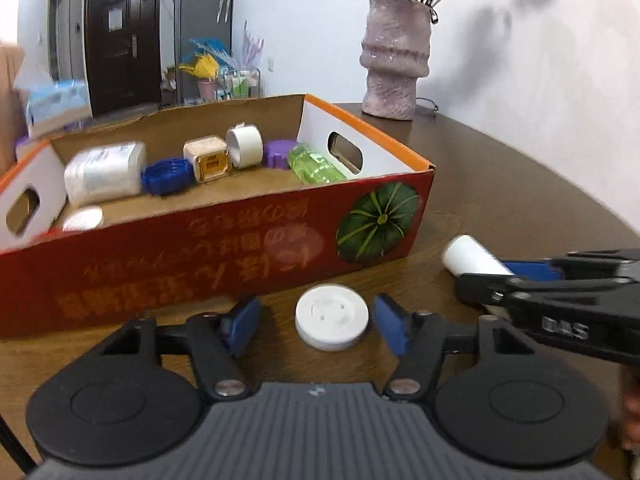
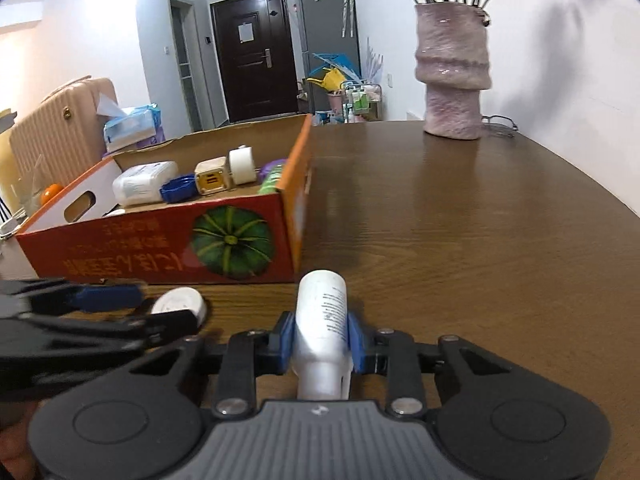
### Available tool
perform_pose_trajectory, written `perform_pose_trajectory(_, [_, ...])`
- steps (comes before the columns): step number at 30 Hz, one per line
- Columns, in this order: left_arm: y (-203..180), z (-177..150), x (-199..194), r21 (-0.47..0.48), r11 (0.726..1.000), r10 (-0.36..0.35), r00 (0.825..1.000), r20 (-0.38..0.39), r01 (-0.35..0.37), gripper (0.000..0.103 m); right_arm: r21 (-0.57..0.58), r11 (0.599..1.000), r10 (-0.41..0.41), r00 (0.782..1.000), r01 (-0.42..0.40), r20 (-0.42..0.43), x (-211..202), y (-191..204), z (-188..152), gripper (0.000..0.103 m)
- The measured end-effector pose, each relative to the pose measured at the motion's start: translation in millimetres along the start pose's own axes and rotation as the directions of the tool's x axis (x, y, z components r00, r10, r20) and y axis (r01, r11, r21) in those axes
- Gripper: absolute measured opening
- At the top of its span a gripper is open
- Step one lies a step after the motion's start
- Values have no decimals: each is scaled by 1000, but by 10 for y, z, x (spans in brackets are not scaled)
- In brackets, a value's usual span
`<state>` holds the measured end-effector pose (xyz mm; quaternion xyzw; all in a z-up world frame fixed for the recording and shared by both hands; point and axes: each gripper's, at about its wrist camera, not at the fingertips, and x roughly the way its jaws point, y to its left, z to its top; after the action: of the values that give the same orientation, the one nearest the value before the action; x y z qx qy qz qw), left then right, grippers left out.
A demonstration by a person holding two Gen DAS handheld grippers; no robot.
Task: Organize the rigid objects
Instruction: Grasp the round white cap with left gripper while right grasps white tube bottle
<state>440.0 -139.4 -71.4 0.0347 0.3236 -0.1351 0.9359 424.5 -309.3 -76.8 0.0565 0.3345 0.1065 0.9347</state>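
A red cardboard box [image 1: 224,236] stands on the brown table and holds several items: a white packet [image 1: 104,176], a blue lid [image 1: 168,176], a beige cube [image 1: 208,158], a white roll [image 1: 245,146], a purple lid [image 1: 278,153] and a green bottle [image 1: 316,166]. A white round lid [image 1: 332,322] lies on the table in front of the box, between the blue pads of my open left gripper [image 1: 316,324]. My right gripper [image 2: 320,340] is shut on a white tube bottle [image 2: 322,312]; the bottle also shows in the left wrist view [image 1: 472,260]. The box [image 2: 168,248] and lid [image 2: 180,302] show in the right wrist view.
A pink ceramic vase [image 1: 394,60] with flowers stands at the table's far side near the wall; it also shows in the right wrist view [image 2: 452,72]. A tissue pack [image 2: 132,124] and a beige suitcase [image 2: 56,120] sit behind the box. The table curves away at the right.
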Motion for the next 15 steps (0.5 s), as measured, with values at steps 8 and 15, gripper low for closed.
perform_pose_trajectory(8, [-118, -16, -19, 28, 1000, 10, 1000, 15, -10, 40, -41, 999, -24, 999, 25, 23, -12, 23, -52, 27])
perform_pose_trajectory(15, [-60, -47, -457, -38, 998, 50, 996, 69, -48, 39, -90, 994, -55, 998, 57, 21, -31, 104, -63, 27])
